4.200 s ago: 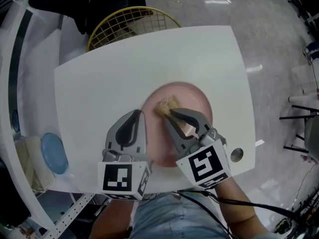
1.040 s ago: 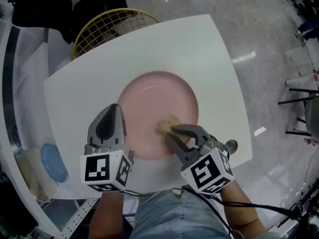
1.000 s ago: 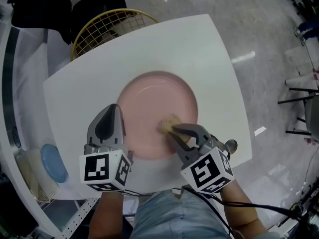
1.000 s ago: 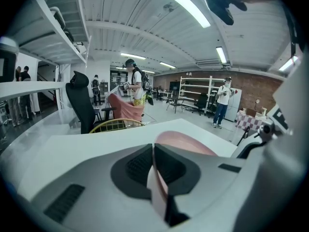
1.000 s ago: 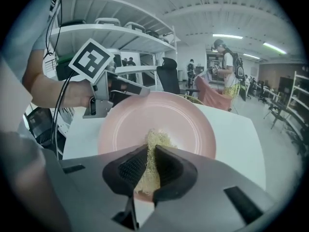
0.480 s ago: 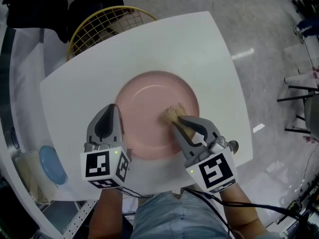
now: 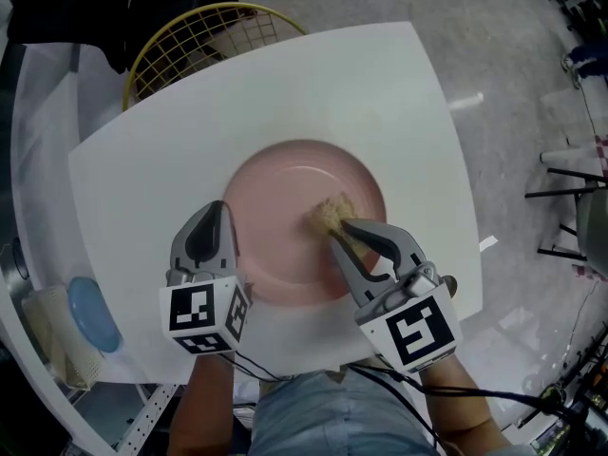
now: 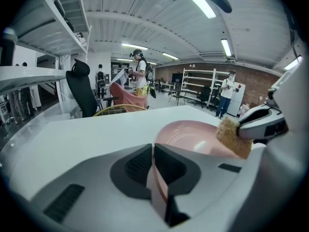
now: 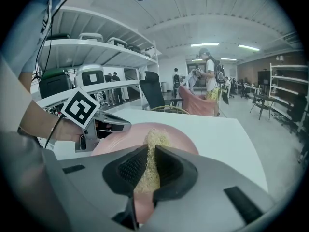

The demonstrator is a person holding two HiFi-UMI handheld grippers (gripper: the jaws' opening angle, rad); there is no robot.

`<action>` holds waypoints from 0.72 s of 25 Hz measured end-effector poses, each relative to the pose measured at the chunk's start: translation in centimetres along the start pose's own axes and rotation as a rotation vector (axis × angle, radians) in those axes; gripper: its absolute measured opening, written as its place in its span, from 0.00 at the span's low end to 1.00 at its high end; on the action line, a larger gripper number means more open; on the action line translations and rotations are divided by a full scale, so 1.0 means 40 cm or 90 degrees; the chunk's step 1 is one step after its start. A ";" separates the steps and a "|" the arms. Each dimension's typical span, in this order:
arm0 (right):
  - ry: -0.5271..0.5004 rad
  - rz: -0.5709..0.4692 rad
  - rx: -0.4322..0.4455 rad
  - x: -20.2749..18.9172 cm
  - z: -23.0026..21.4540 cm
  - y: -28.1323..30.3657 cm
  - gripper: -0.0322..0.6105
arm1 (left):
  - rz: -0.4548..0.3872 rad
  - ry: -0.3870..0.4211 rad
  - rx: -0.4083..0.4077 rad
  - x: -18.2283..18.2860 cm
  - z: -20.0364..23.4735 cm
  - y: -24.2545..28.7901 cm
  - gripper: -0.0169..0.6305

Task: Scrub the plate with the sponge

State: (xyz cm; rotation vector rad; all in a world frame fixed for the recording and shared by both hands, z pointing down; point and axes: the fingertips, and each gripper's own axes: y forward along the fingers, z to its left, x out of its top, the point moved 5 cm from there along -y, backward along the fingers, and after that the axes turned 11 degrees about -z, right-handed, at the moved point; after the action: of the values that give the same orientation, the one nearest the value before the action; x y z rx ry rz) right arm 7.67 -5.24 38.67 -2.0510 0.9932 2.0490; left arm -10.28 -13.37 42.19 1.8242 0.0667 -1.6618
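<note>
Right hand-held gripper clamps the sponge on the plate mid-frame; left hand-held gripper pinches its left rim

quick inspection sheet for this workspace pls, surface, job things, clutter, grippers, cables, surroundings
surface: white table, bare around the plate
job's things: pink plate near the table's middle; sponge resting on the plate's right half
clutter: nothing seen on the table
grippers: left gripper shut on the plate's near-left rim; right gripper shut on the sponge
cables: black cables trail from the grippers towards the person
surroundings: yellow wire basket past the far-left edge; blue disc on shelving at left; people standing far behind
</note>
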 end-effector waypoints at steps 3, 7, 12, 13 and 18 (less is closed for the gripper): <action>0.003 0.000 -0.003 0.000 -0.003 -0.004 0.13 | 0.009 0.001 0.008 -0.016 0.001 0.004 0.06; 0.002 0.002 -0.001 -0.004 -0.001 -0.008 0.13 | 0.013 -0.002 0.012 -0.029 0.001 0.004 0.06; 0.001 -0.008 -0.004 0.001 0.005 -0.015 0.13 | 0.010 -0.006 0.015 -0.033 0.003 -0.008 0.06; 0.000 -0.012 -0.005 0.003 0.007 -0.018 0.13 | 0.007 -0.008 0.017 -0.032 0.003 -0.014 0.06; -0.005 -0.037 -0.002 0.024 0.024 -0.039 0.13 | -0.037 -0.003 0.053 0.005 0.012 -0.072 0.06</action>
State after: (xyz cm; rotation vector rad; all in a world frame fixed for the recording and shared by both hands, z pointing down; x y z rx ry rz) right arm 7.52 -3.91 37.10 -2.0468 0.9184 2.0300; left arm -11.97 -11.45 40.81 1.8962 0.0482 -1.7325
